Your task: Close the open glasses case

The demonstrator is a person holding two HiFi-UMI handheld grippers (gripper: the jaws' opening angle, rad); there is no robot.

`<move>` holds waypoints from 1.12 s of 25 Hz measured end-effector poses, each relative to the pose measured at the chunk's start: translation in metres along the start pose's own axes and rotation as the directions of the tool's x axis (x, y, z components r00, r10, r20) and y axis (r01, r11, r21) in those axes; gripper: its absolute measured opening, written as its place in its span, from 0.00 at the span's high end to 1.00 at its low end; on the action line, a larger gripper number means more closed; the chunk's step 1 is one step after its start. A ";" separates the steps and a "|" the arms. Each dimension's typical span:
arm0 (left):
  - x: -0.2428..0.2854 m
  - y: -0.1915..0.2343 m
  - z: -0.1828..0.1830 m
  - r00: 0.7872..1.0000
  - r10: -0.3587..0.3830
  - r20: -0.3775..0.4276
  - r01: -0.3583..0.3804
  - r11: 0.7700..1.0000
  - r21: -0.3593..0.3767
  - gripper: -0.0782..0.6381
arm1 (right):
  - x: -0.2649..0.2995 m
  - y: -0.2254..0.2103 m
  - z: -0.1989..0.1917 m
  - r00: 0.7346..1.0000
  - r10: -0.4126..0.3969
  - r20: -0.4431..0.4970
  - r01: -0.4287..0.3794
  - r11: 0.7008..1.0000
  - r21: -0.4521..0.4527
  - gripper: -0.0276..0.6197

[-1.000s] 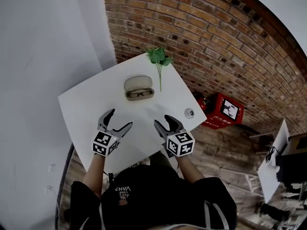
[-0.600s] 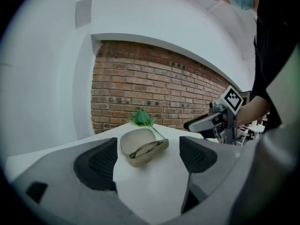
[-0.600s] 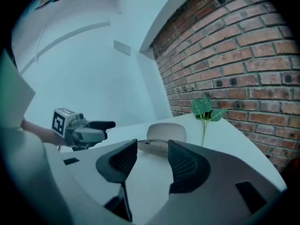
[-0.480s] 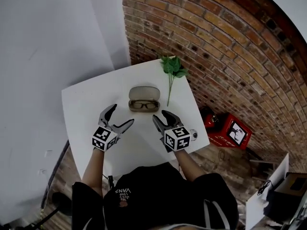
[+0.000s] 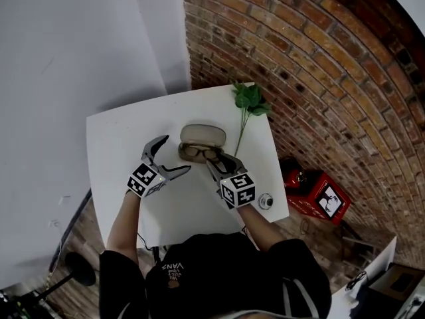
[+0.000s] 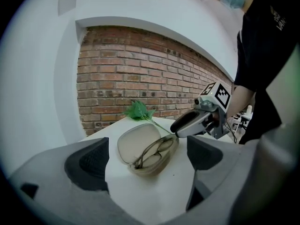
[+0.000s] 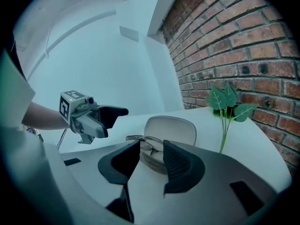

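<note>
left gripper (image 5: 174, 155) fingers stood wide apart, just been opening, empty. right gripper (image 5: 219, 163) fingers had just been closing, a gap left, empty, at the near rim of the open glasses case (image 5: 202, 137), mid worktop (image 5: 123, 135). risk: a lid push with the base unsteadied could skid the case.

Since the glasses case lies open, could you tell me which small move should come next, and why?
Probably reach the right gripper behind the lid to tip it forward: the glasses case lies open with the glasses inside, and its jaws have just been closing with nothing between them.
</note>
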State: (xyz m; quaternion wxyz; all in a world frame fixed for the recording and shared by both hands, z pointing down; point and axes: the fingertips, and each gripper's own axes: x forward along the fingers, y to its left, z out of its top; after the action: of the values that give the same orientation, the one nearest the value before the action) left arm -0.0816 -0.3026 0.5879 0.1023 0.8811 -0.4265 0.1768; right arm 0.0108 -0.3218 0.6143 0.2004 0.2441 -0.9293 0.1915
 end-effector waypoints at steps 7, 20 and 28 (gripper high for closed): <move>0.023 0.009 -0.012 0.994 -0.080 -0.077 0.082 0.997 0.015 0.13 | 0.004 0.000 -0.017 0.997 0.035 -0.062 -0.035 0.999 -0.005 0.75; 0.046 -0.007 -0.016 0.966 -0.178 -0.190 0.209 0.965 0.160 0.10 | 0.004 -0.004 -0.043 0.991 0.034 -0.131 -0.035 0.999 -0.004 0.75; 0.043 -0.029 -0.027 0.940 -0.208 -0.270 0.281 0.921 0.268 0.09 | 0.003 -0.005 -0.042 0.993 0.018 -0.120 -0.019 1.000 -0.002 0.76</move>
State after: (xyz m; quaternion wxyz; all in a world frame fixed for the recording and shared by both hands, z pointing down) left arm -0.0403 -0.3069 0.6292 0.0375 0.9055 -0.2649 0.3294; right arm 0.0228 -0.3082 0.6531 0.2546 0.2232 -0.9180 0.2064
